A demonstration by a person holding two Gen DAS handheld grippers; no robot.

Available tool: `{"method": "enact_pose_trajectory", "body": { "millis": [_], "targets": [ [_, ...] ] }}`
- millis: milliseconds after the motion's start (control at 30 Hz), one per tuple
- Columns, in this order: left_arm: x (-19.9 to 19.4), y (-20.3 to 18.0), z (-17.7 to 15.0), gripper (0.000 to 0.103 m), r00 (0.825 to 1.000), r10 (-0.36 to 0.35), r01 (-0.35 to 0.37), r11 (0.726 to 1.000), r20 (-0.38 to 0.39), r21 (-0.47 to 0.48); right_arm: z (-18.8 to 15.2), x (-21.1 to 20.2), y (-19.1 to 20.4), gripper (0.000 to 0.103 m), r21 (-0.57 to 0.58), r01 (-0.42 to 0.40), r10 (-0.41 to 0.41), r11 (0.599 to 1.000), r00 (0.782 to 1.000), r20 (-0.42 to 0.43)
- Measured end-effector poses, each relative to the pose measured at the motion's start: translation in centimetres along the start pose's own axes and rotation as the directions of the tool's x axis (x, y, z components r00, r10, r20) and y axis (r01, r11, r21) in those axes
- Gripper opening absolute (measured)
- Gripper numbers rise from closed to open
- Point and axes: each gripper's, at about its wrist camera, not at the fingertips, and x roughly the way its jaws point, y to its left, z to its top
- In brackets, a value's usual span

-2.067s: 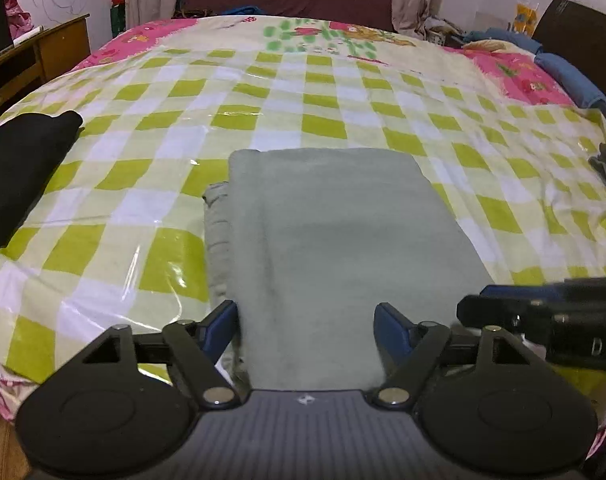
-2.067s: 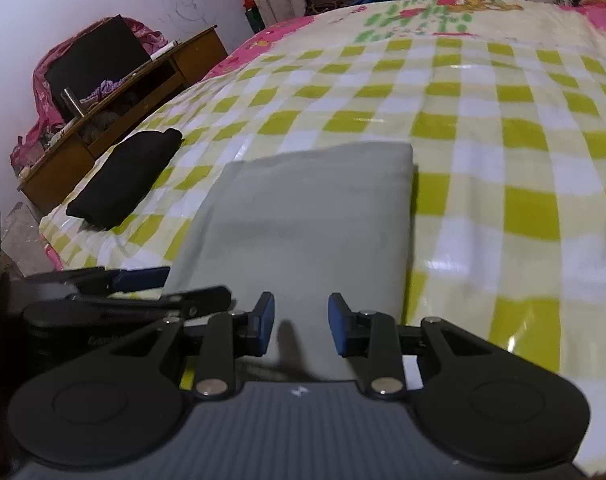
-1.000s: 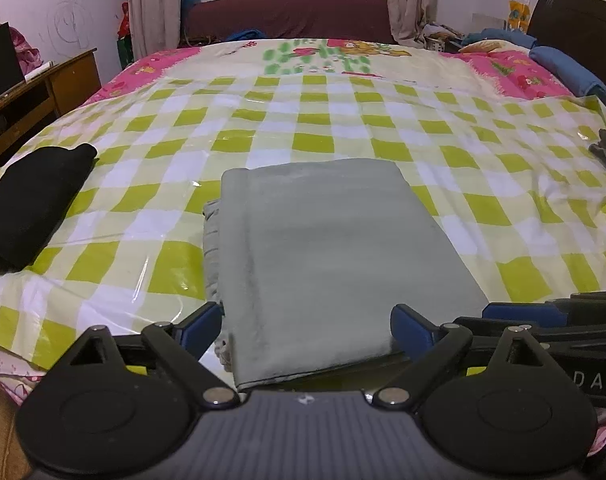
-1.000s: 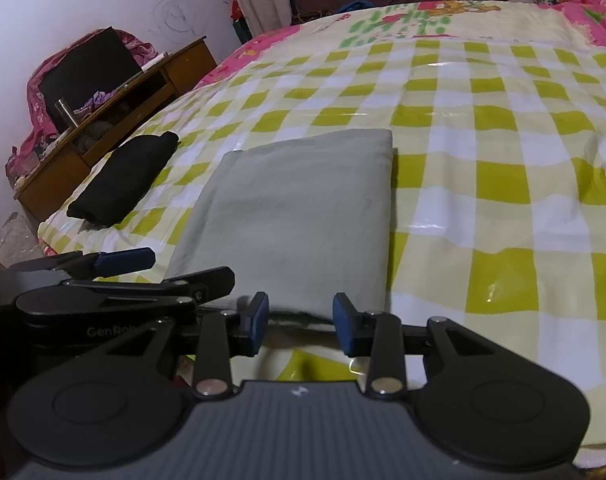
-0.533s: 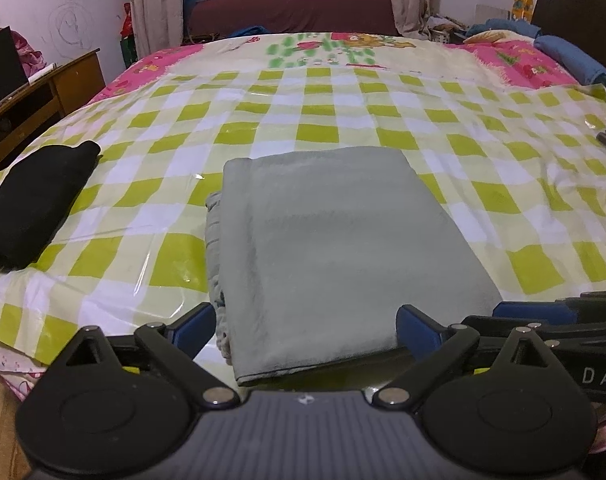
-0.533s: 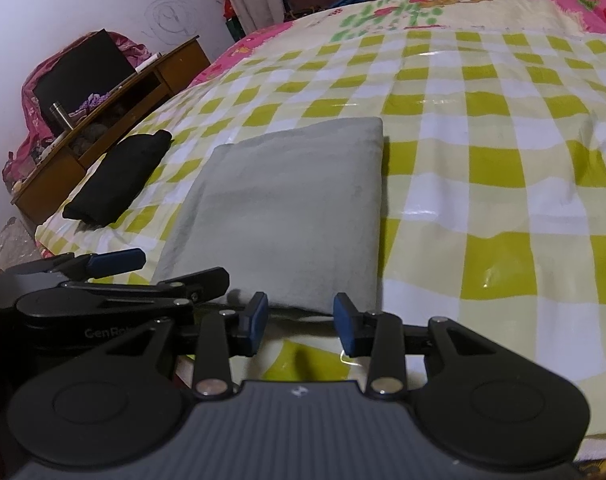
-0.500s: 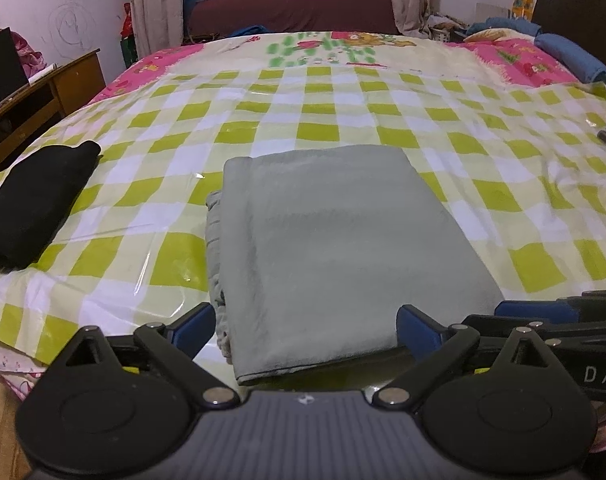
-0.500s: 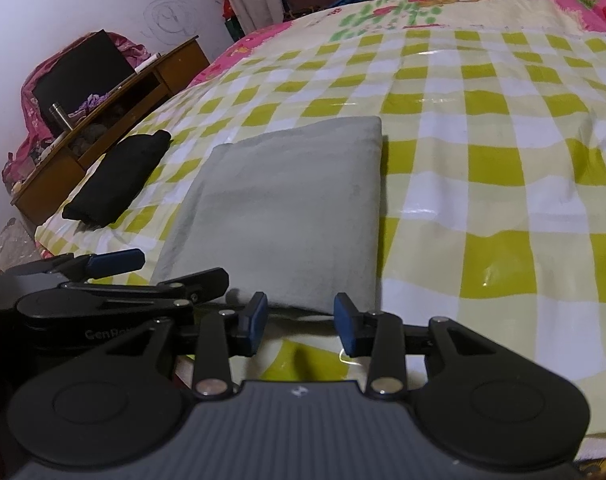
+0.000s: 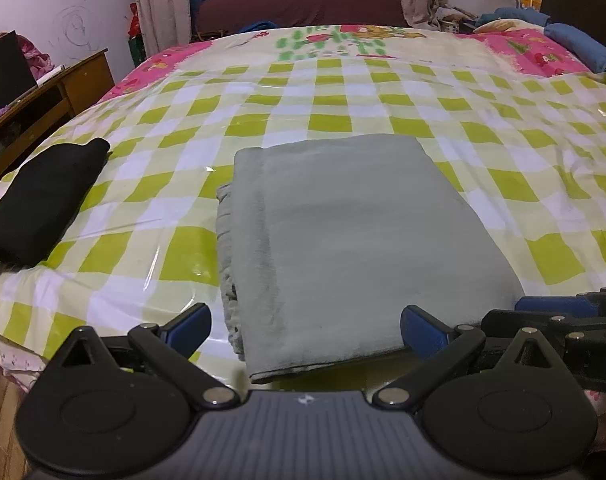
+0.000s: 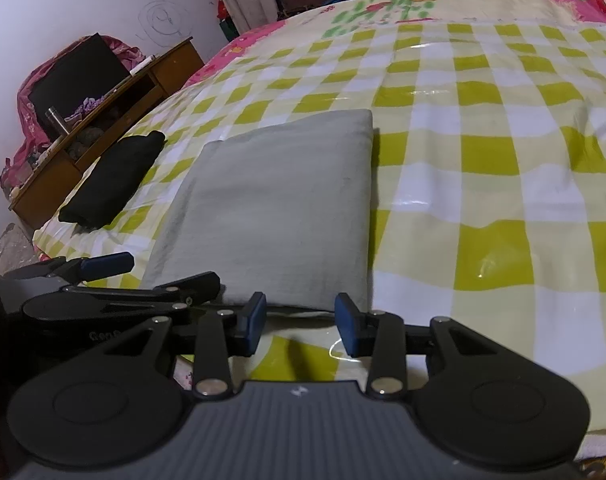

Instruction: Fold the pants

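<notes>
We are hovering both grippers at the near edge of the bed, which is wearing a glossy green-and-white checked cover. The grey pants are lying on it as a folded rectangle, with stacked layers showing along their left side. Our left gripper is standing wide, its blue pads flanking the near edge of the pants without pressing on the cloth. Our right gripper is standing narrow, with nothing between its pads, just short of the near right corner of the pants. A folded black garment is lying well to the left of the pants, near the bed's edge, and a wooden desk is standing beyond it by the wall.
</notes>
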Motion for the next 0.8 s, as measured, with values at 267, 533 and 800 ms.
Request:
{"method": "enact_pose_trajectory", "body": {
  "millis": [267,533,800],
  "targets": [
    [0.26,0.03,-0.23,0.103,1.000,0.005,-0.005,1.000,-0.008,0.003,0.00,0.30,0.12,0.040,-0.010,0.007,-0.007,1.000,1.000,-0.006],
    [0.31,0.06,-0.26,0.103,1.000,0.005,-0.005,1.000,-0.009,0.004,0.01,0.73,0.43,0.044,-0.032,0.013,-0.014,0.999,1.000,-0.014],
    [0.36,-0.02,-0.36,0.103,1.000,0.004,-0.004,1.000,-0.006,0.007,-0.05,0.82,0.52,0.045,-0.038,0.017,-0.017,0.999,1.000,-0.013]
  ]
}}
